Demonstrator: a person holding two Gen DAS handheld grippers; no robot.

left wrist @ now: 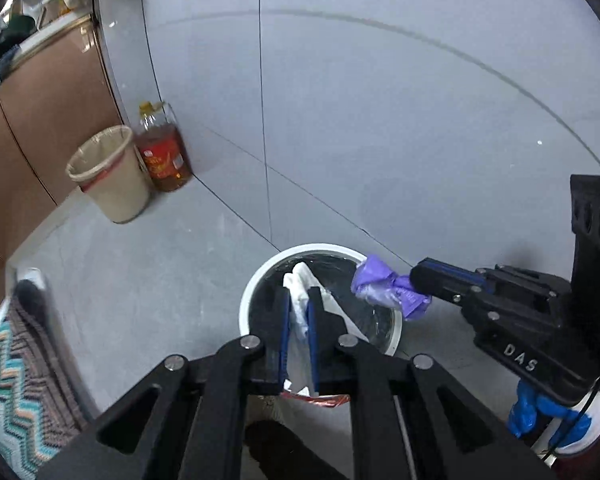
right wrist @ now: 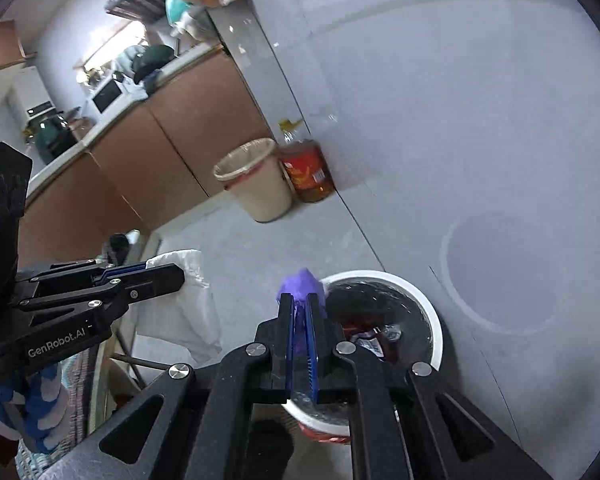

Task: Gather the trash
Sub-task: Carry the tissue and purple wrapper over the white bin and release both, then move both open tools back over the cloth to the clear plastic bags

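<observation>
We are at the drop-off step: both pieces of trash sit over or beside the white-rimmed bin (left wrist: 320, 250), low centre of the left wrist view. Our left gripper (left wrist: 299, 312) is clamped nearly shut on a white crumpled paper (left wrist: 300, 280) hanging above the bin's mouth. Our right gripper (right wrist: 300, 312) is pinched on a purple wad (right wrist: 300, 282), which hovers at the bin's rim rather than well inside. Next we judge the right one should shift inward, then both jaws part. The grey floor (left wrist: 380, 120) around is open; a beige bin (left wrist: 108, 172) and oil bottle (left wrist: 162, 152) stand well apart, upper left
</observation>
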